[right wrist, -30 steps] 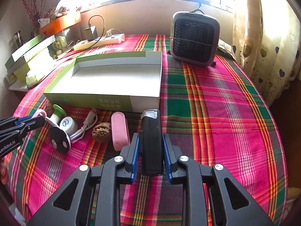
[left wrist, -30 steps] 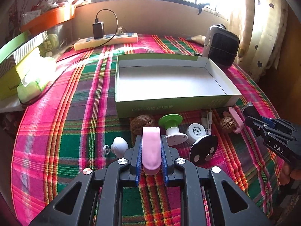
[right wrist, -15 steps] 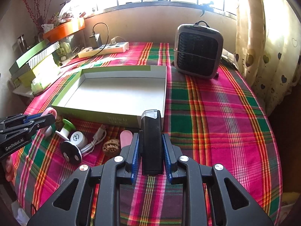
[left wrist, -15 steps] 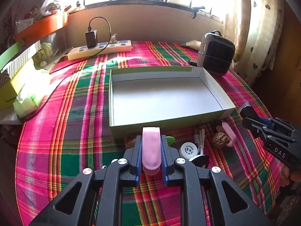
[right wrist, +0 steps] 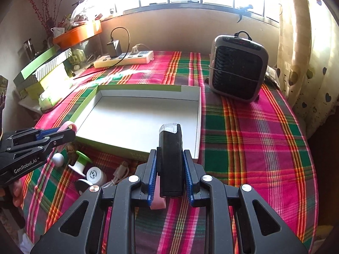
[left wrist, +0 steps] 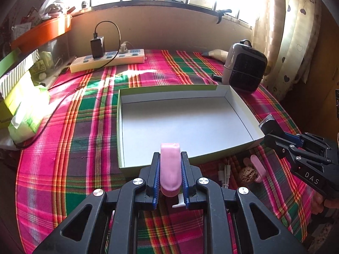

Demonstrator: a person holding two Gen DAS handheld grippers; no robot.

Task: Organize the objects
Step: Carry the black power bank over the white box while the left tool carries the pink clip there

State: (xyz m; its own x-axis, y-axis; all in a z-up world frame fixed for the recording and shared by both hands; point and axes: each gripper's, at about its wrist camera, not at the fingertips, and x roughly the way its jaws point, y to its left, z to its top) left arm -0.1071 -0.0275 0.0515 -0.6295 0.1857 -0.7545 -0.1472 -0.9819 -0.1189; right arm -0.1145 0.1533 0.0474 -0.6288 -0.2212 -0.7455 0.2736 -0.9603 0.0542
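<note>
Your left gripper [left wrist: 170, 170] hides most of the small clutter in front of the box [left wrist: 243, 148]; only a walnut [left wrist: 247, 174], white cable [left wrist: 225, 170] and second pink piece [left wrist: 258, 167] show near the box's front right corner. A white bit under the jaws is unclear. Your left gripper is clamped tight on a pink case [left wrist: 170, 165], over the box's front wall. Your right gripper [right wrist: 169, 169] is closed on a black lighter [right wrist: 170, 158], over the box's front right corner.
</note>
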